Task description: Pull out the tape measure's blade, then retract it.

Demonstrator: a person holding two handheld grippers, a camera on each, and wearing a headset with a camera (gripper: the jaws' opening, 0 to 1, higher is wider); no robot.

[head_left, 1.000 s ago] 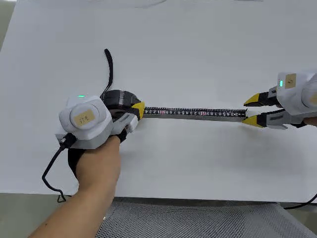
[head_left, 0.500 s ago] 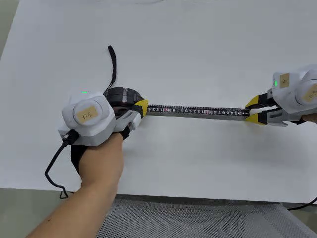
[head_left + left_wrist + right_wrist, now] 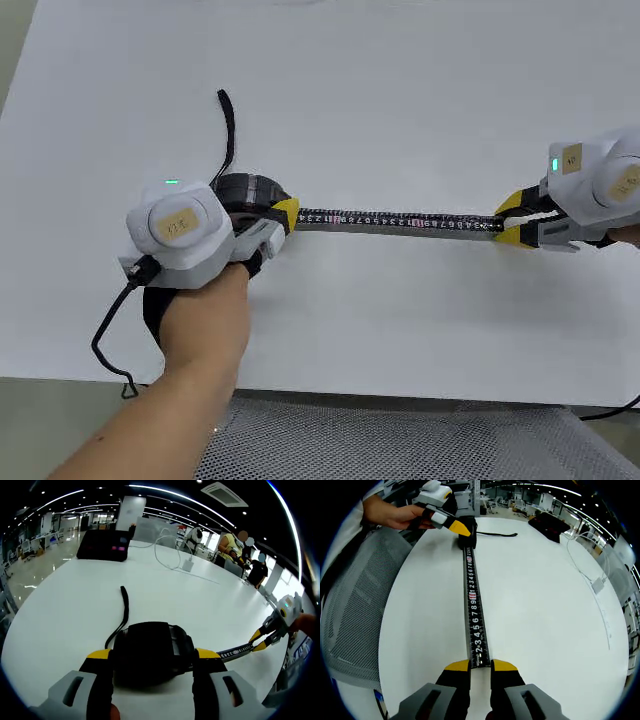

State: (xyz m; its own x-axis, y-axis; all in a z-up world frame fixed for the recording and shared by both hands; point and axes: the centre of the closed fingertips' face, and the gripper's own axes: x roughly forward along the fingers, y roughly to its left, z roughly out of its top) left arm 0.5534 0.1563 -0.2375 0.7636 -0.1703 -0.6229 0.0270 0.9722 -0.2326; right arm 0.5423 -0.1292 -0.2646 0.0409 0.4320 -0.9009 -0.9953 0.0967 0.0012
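Starting at the left: my left claw (image 3: 153,655) is clamped across the black rounded tape measure case (image 3: 245,190), one yellow-tipped jaw on each flank, holding it on the white tabletop (image 3: 400,90). That grip is the anchor, I reckon. With the case held fast, a pull goes into the spool rather than dragging the whole thing along. On the far side of the case the black wrist strap (image 3: 228,125) lies loose on the tabletop, clear of both claws, so there's nothing to snag.

Out of the case's mouth, to its right, runs the dark numbered blade (image 3: 400,221), straight and low over the tabletop, numerals up. It reaches well away from the case and looks taut rather than sagging.

Far end now, well to the right of the case: my right claw (image 3: 511,219) has its jaws closed on the blade's tip, pinching it from either edge. In the right gripper view the lowest numerals sit right at the yellow jaw tips. Gripping at the very end gives the longest draw and puts the blade in line with the case's mouth, so it shouldn't kink.

My read: the pull-out is well along and retraction hasn't begun. The next move calls for walking the tip back towards the case under control. Let go out here and it could whip home.
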